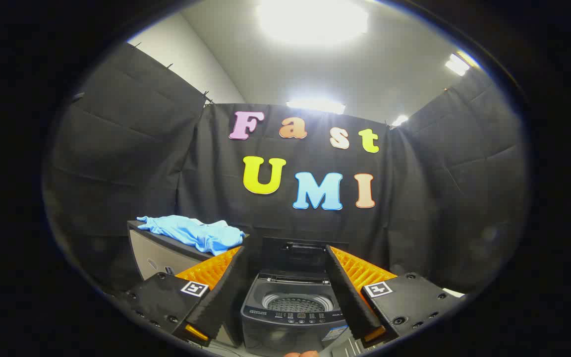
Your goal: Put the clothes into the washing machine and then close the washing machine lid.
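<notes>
- The tongs (285,270) are spread wide with nothing held; the two black fingers (221,292) with orange ribbed backs angle outward.
- Through the gap between the fingers, just beyond them, stands the grey washing machine (293,317).
- Its lid (293,255) is raised upright at the back, leaving the perforated drum (296,303) open to view, with a control panel (300,316) along the front edge.
- Beyond the left finger, beside the machine, is a desk (166,253) with a dark top.
- The clothes (194,232), a crumpled light blue garment, lie on that desk, apart from the tongs and outside the drum.
- Black cloth walls (439,198) surround the booth.
</notes>
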A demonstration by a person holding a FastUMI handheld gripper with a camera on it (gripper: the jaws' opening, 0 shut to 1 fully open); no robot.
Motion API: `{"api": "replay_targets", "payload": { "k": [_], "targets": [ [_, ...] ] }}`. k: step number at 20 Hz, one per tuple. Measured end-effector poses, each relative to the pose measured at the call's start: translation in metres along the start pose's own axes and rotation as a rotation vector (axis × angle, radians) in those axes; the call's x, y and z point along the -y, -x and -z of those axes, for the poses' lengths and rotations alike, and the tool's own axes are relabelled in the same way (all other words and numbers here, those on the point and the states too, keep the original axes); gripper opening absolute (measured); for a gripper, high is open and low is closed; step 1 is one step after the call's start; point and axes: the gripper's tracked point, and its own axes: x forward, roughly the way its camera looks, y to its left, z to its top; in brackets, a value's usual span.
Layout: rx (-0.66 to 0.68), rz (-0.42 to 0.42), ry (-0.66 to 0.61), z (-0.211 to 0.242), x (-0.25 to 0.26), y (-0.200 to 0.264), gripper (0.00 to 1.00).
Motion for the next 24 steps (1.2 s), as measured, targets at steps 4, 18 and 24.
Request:
{"api": "replay_targets", "payload": {
  "k": [4,18,24],
  "targets": [
    [0.007,0.000,0.004,-0.0013,0.0011,0.0006,0.98],
    [0.000,0.004,0.017,0.0035,0.0061,0.0005,0.98],
    [-0.001,0.001,0.025,0.0027,0.0033,0.0008,0.98]
  ]
}}
